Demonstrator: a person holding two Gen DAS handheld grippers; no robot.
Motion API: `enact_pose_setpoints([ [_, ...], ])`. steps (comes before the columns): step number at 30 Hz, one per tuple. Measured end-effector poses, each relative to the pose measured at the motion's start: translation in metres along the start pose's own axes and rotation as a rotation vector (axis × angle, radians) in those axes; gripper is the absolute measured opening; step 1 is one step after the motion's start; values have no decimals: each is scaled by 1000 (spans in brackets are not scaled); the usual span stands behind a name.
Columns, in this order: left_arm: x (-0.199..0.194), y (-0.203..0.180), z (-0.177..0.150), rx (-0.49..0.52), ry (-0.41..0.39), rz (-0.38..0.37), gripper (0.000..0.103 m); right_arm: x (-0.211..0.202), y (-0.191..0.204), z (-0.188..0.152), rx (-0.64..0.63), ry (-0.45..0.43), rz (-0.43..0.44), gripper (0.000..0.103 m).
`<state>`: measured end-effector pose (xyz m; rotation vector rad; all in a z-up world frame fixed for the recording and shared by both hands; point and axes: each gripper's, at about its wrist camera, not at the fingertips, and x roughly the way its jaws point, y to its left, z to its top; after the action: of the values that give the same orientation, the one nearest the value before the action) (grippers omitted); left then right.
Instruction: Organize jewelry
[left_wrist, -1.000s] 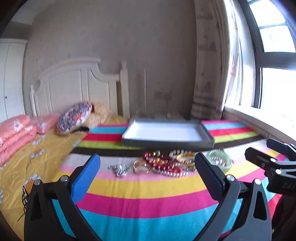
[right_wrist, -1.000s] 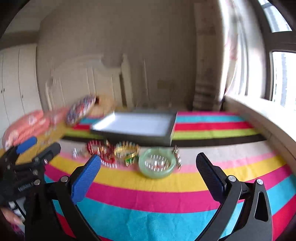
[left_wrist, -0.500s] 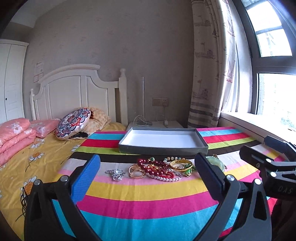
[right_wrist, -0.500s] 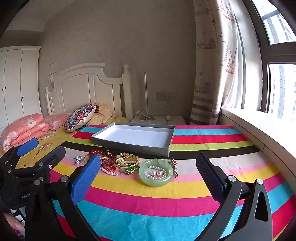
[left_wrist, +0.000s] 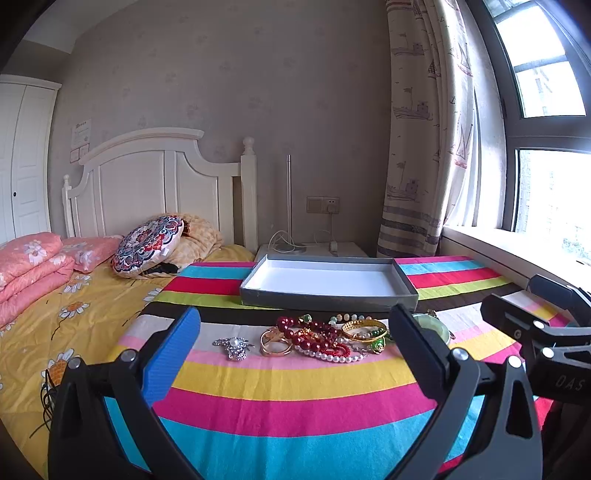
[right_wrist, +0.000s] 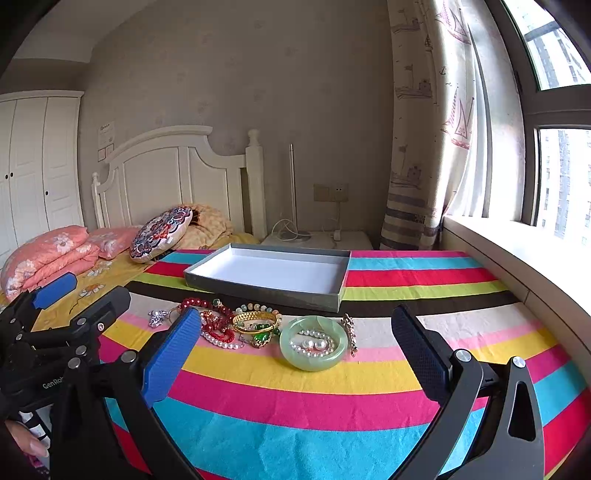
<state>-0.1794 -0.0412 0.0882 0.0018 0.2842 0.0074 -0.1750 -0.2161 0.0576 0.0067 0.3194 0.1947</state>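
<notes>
Left gripper (left_wrist: 295, 343): released, empty, low in frame, short of the jewelry. Right gripper (right_wrist: 295, 343): likewise released, bracketing the jade bangle (right_wrist: 313, 342), probably first pick. Jewelry (left_wrist: 325, 338): heaped mid-frame on the striped cloth (left_wrist: 295, 406). Tray (left_wrist: 328, 282): just behind, empty, presumably the destination.

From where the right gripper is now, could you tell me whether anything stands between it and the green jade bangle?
Nothing visible does. Only bare striped blanket lies between the open right gripper and the jade bangle; pearl pieces lie inside its ring.
</notes>
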Motion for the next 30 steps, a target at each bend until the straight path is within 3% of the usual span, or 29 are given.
enact_pose_setpoints([
  [30,-2,-1,-2,0,-9,-1,101,1,-1,-4,9,10,-1,99],
])
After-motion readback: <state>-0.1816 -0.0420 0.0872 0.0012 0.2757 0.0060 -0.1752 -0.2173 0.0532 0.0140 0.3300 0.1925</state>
